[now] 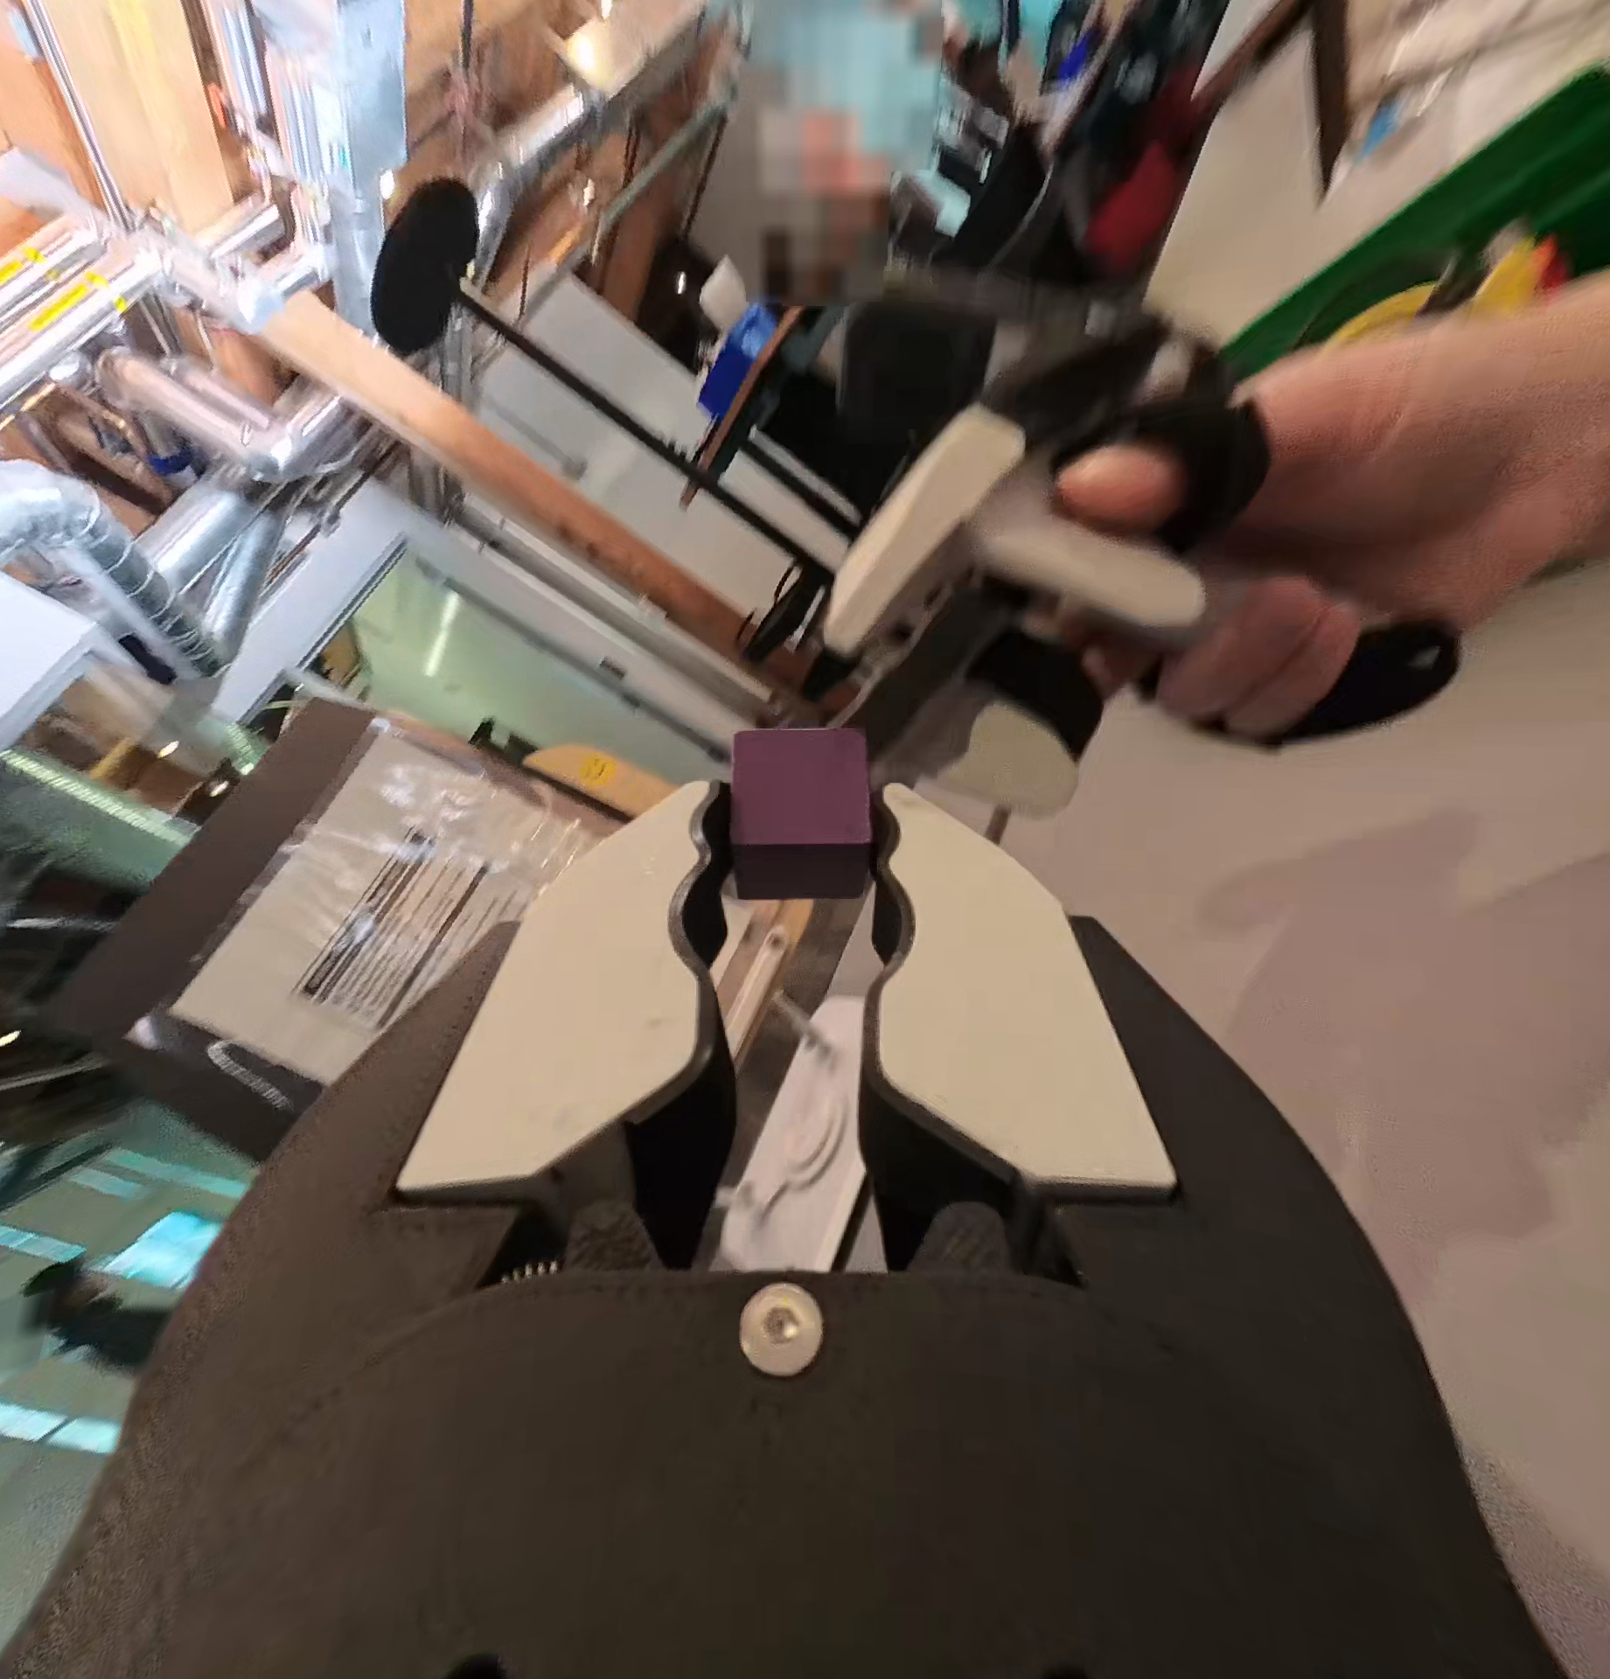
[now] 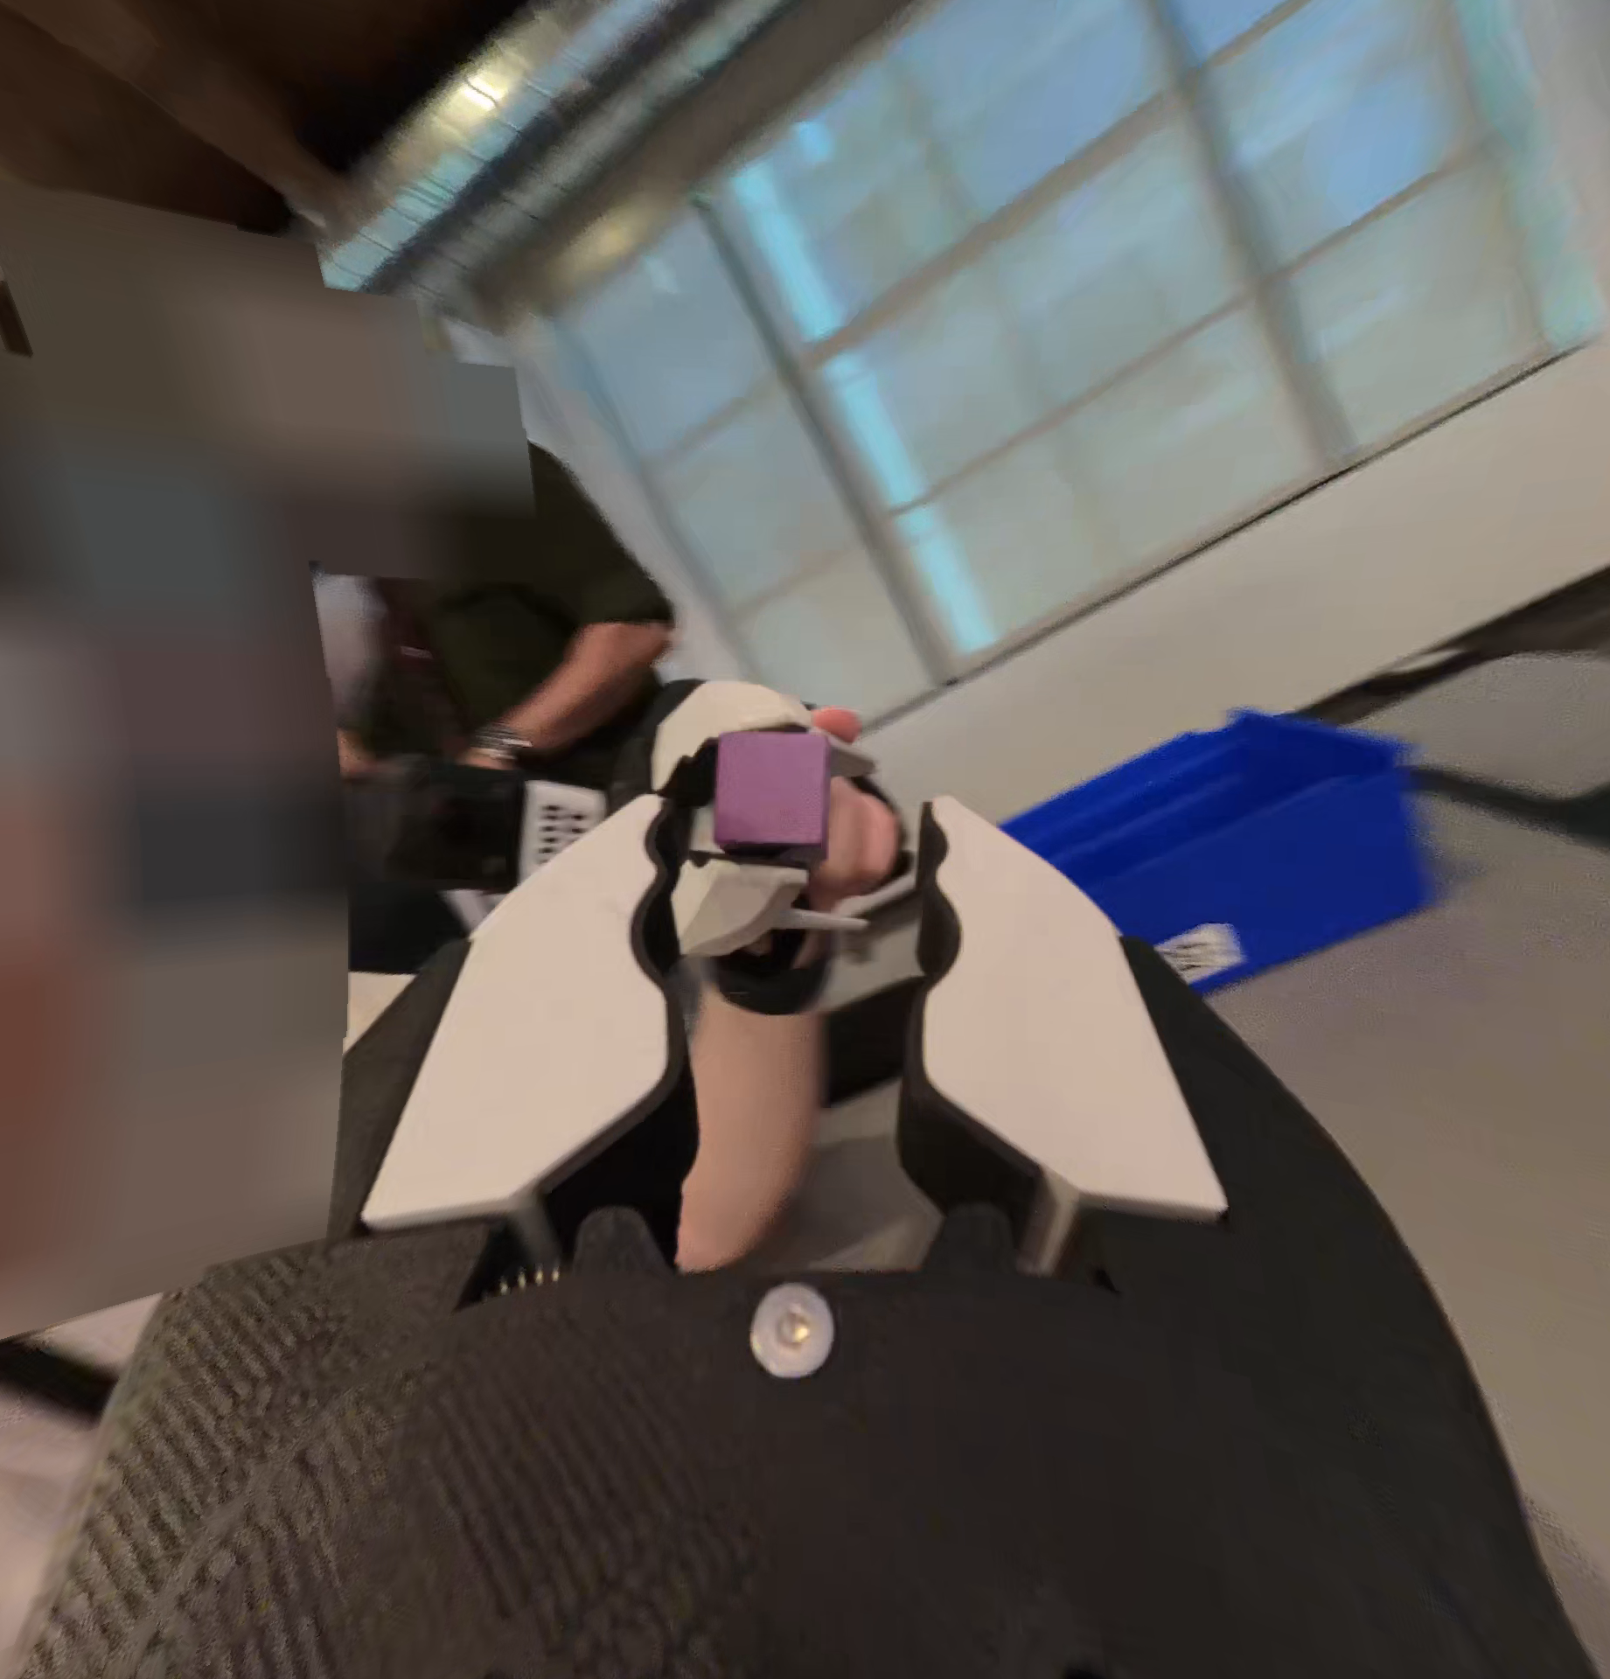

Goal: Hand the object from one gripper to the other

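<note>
A purple cube (image 1: 799, 813) sits between the white fingertips of my left gripper (image 1: 799, 818), which is shut on it and holds it in the air. My right gripper (image 1: 901, 709), held by a hand (image 1: 1419, 491), is just beyond the cube to the right, with its jaws apart. In the right wrist view my right gripper (image 2: 794, 822) is open and empty. The cube (image 2: 772, 789) sits just ahead of its tips, clamped between the left gripper's fingers (image 2: 733, 899), one above and one below. The cube is not between the right jaws.
A blue bin (image 2: 1237, 836) stands on the grey table (image 2: 1419, 1090) to the right. A plastic-wrapped box (image 1: 374, 909) lies at the left. A person in a dark shirt (image 2: 546, 636) stands behind. A green board (image 1: 1464, 182) is at the far right.
</note>
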Available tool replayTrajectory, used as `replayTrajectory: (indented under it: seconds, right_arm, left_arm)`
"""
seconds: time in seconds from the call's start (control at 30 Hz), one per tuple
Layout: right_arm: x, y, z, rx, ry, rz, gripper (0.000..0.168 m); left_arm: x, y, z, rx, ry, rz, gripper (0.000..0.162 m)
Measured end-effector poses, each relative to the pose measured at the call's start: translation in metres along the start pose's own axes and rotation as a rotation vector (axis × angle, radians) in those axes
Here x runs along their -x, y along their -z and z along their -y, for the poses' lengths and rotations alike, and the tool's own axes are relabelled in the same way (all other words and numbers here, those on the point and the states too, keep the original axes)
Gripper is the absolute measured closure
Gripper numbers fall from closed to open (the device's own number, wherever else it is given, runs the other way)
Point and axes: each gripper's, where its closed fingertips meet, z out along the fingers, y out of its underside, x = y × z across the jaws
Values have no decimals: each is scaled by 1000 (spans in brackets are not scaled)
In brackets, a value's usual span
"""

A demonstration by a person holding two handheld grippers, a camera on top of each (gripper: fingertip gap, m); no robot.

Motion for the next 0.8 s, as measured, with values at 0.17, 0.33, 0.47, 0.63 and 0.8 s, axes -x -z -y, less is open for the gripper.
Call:
replayTrajectory:
  seconds: [0.17, 0.33, 0.47, 0.63, 0.8]
  right_arm:
    - [-9, -2, 3, 118, 369, -415, 112]
    - [-29, -2, -13, 272, 513, -678, 112]
    - [-37, -5, -26, 336, 492, -723, 134]
    - [-31, -2, -16, 304, 514, -705, 135]
    - [10, -7, -4, 147, 178, -289, 135]
  left_arm:
    - [-1, -11, -28, 219, -190, 64, 134]
    - [-14, -18, -27, 253, -229, 41, 134]
    - [-16, -21, -31, 314, -281, 59, 134]
    - [-8, -21, -22, 254, -206, 104, 128]
    - [-1, -10, 1, 61, -38, 62, 118]
